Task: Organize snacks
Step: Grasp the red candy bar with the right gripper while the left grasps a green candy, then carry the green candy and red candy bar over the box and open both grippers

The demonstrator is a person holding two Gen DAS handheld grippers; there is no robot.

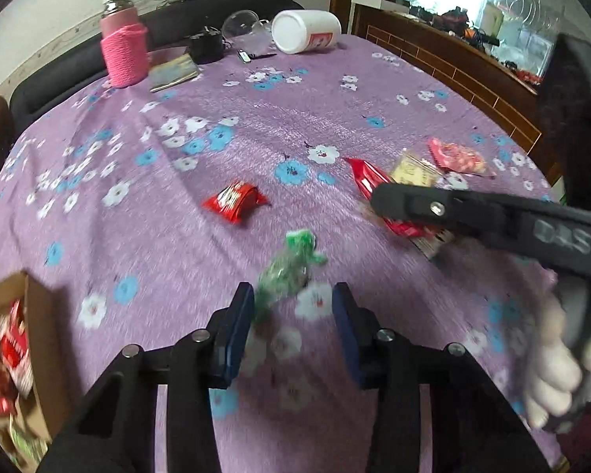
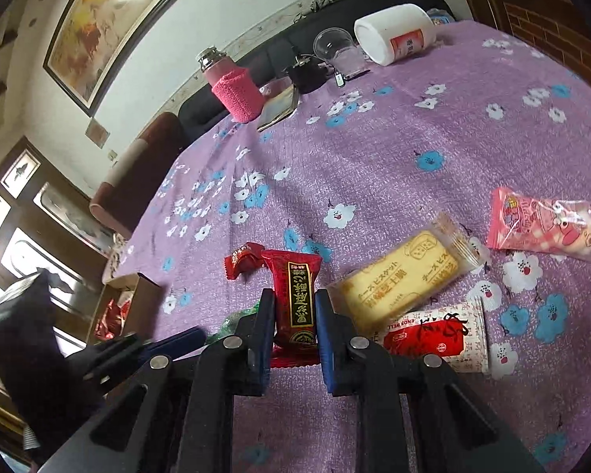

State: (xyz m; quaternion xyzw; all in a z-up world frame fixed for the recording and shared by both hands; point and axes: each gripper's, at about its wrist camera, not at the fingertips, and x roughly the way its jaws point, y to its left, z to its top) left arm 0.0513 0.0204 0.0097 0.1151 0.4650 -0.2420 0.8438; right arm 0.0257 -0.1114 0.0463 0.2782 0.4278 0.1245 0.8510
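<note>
Our right tongs [image 2: 294, 309] pinch the light, crinkly red pack [image 2: 295, 295] across its middle, a sound hold, while our left tongs [image 1: 293, 315] stand spread, the soft, slippery green candy [image 1: 289, 272] just ahead.

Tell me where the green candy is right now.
In the left wrist view, the green candy lies on the purple cloth just ahead of the open left gripper, nearer its left finger, below the red packet.
</note>
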